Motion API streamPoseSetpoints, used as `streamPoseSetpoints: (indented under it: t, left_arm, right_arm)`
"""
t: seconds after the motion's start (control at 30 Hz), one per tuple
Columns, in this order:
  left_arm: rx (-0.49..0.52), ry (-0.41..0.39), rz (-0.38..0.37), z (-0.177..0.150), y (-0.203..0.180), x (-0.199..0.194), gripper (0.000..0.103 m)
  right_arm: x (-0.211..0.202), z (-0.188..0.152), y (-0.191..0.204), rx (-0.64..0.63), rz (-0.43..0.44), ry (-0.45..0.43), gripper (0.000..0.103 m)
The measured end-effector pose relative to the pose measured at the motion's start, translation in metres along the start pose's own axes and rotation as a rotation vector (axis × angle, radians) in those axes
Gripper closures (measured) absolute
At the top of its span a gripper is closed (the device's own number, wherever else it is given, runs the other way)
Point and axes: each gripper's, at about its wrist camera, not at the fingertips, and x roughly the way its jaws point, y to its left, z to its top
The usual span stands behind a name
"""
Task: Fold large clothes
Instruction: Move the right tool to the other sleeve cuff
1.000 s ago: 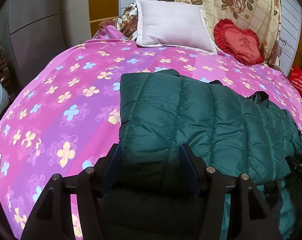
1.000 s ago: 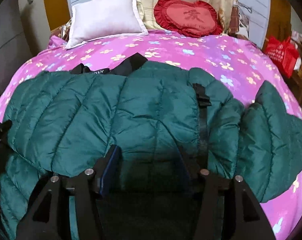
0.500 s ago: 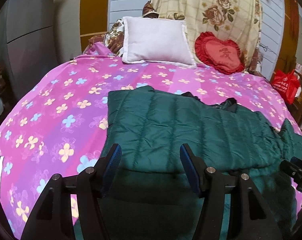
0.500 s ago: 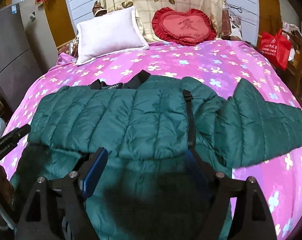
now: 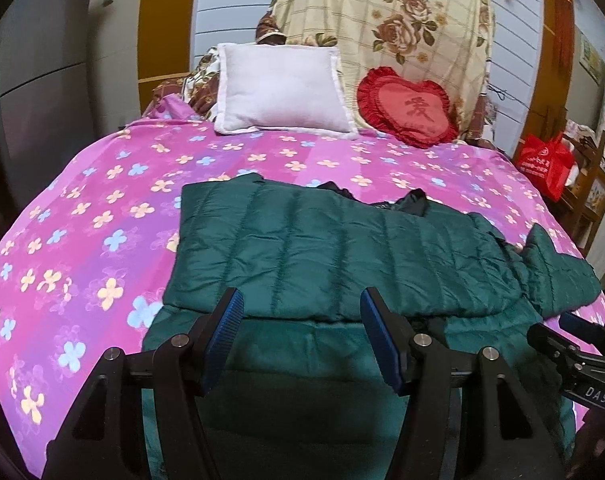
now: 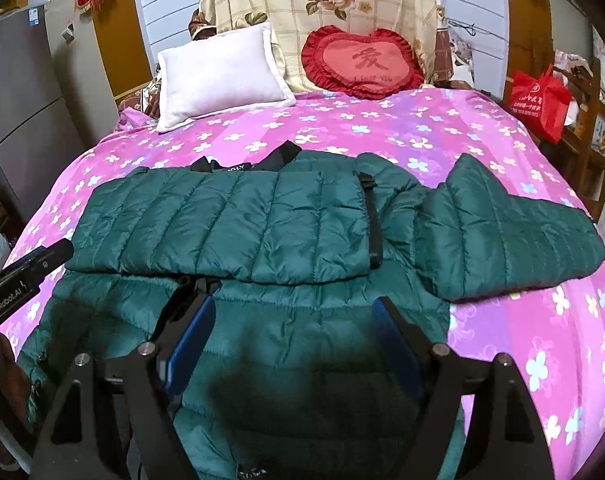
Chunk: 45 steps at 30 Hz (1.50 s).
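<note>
Jacket (image 6: 238, 220) on bed (image 6: 422, 128), before pillow (image 6: 218, 72)

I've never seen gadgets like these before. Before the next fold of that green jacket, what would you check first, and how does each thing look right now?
1. Left gripper free: ok, jaws apart with nothing between them.
2. Right gripper free: ok, jaws apart and empty.
3. Jacket first fold lying flat: ok, one half rests across the body.
4. Sleeve tucked in: not ok, it sticks out sideways onto the bedspread.
5. Room to fold: ok, the pillow and heart cushion sit well behind the jacket.
6. Near hem straight: cannot tell, the grippers hide it.
</note>
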Motion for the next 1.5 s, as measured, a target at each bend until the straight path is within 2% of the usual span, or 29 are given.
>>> streamPoseSetpoints:
  t: [0.33,0.57,0.8,0.9,1.13,1.5]
  left_arm:
    - [0.003,0.005,-0.044,-0.007,-0.023,-0.003,0.061]
    - [0.048,0.004,-0.049,-0.014,-0.039,-0.001,0.061]
    - [0.052,0.006,-0.080,-0.018,-0.044,0.002,0.061]
    - [0.038,0.013,-0.117,-0.017,-0.045,0.005,0.061]
    - [0.003,0.031,-0.150,-0.015,-0.047,0.012,0.061]
    - [0.035,0.027,-0.186,-0.018,-0.054,0.015,0.061]
  right_arm:
    - [-0.012,-0.008,-0.019,0.009,-0.033,-0.005,0.019]
    - [-0.016,-0.013,-0.036,0.024,-0.055,-0.005,0.018]
    - [-0.017,-0.015,-0.054,0.050,-0.074,-0.007,0.018]
    - [-0.015,-0.014,-0.059,0.049,-0.089,-0.006,0.018]
    - [-0.008,-0.015,-0.071,0.062,-0.105,0.009,0.017]
    - [-0.002,-0.009,-0.090,0.073,-0.133,0.005,0.017]
